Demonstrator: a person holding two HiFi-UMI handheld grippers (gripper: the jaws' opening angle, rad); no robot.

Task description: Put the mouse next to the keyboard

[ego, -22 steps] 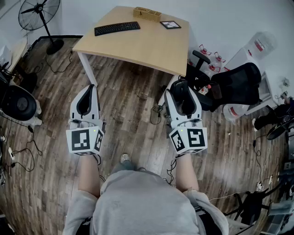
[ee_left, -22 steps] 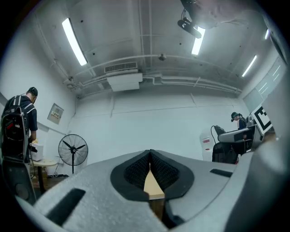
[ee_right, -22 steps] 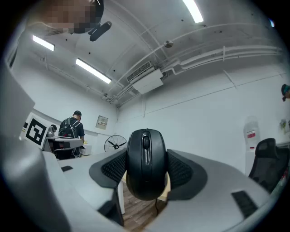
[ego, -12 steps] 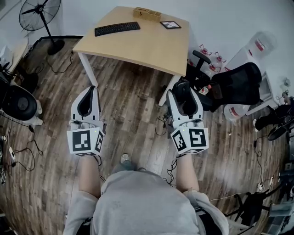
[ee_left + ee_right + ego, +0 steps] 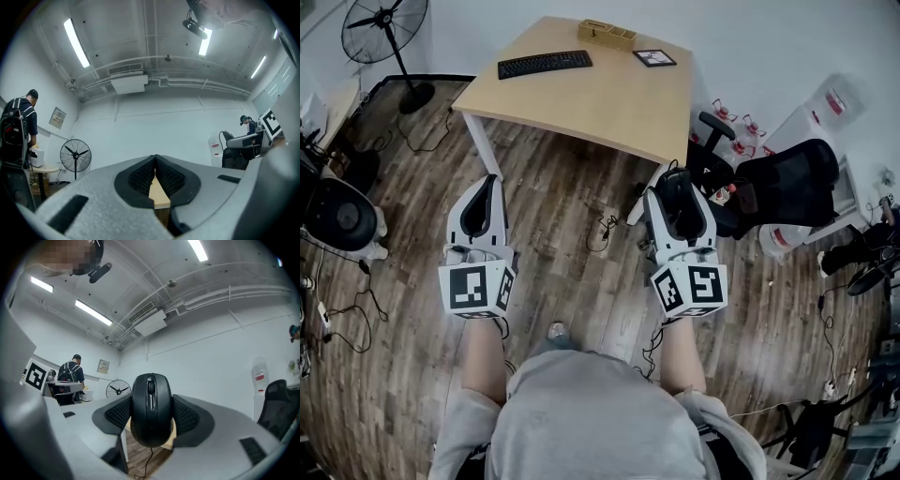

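A black wired mouse (image 5: pixel 151 405) sits upright between the pads of my right gripper (image 5: pixel 677 180), which is shut on it. Its cable (image 5: pixel 602 228) dangles over the wooden floor. The black keyboard (image 5: pixel 545 64) lies at the far left of the light wooden table (image 5: pixel 600 98), well ahead of both grippers. My left gripper (image 5: pixel 486 183) hovers over the floor left of the right one. In the left gripper view its tips (image 5: pixel 154 160) meet with nothing held. Both grippers stand short of the table's near edge.
A wooden box (image 5: pixel 607 34) and a small dark frame (image 5: pixel 654 58) sit at the table's back. A black office chair (image 5: pixel 787 178) stands to the right, a standing fan (image 5: pixel 382 28) at the far left, and a round black appliance (image 5: pixel 333 214) on the left floor.
The table has drawn slightly nearer in the head view. The mouse cable has swung left. Both grippers keep their pose and grip.
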